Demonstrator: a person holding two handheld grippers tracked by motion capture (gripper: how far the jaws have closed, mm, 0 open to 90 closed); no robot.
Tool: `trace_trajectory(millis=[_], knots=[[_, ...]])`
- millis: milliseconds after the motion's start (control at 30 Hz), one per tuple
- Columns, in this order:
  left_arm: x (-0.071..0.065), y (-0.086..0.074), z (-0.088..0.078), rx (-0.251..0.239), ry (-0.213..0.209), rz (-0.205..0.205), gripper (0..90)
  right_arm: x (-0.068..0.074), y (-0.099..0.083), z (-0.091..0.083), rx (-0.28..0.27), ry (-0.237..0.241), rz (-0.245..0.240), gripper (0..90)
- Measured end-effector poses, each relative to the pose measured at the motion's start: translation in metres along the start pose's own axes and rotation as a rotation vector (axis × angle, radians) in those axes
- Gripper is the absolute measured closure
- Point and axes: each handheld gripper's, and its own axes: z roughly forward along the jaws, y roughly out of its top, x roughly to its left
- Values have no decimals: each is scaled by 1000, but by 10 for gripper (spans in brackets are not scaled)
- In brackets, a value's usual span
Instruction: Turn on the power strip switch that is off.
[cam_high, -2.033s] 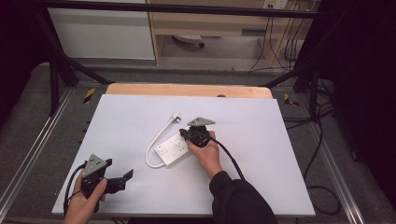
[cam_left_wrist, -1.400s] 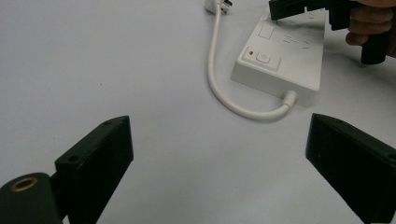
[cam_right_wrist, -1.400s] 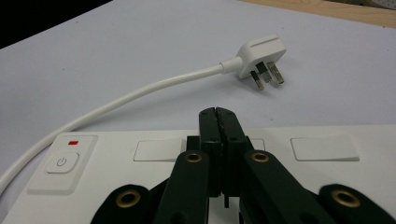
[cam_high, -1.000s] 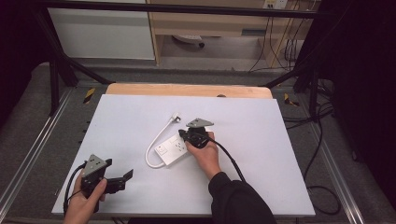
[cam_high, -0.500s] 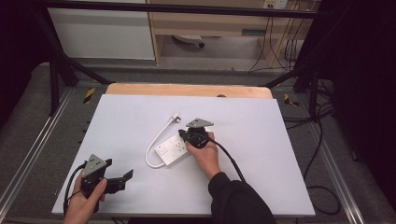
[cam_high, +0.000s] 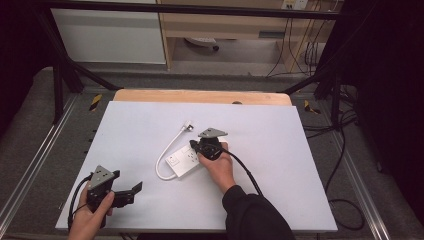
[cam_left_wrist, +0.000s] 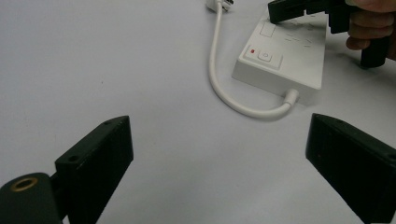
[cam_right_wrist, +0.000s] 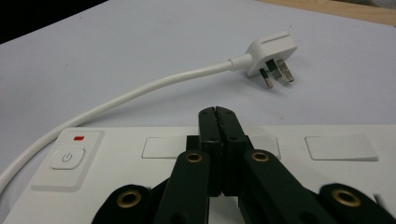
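Your right gripper (cam_right_wrist: 217, 114) has its jaws pressed together, tips resting on the white power strip (cam_high: 184, 159) mid-table. Looks like you're lining up for the power button (cam_right_wrist: 67, 157), so slide toward the cord end. Left gripper (cam_high: 131, 191) sits wide open near the front-left corner.

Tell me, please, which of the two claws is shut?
The right claw, resting on the power strip, has its jaws pressed together with nothing between; the left claw stands wide open over bare table.
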Motion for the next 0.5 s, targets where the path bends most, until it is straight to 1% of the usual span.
trace_trajectory(millis=[67,500], knots=[[0,0,0,0,-1,-1,75,2,1,1,2,-7,-7,900],[1,0,0,4,0,0,75,-1,1,0,5,-4,1,900]])
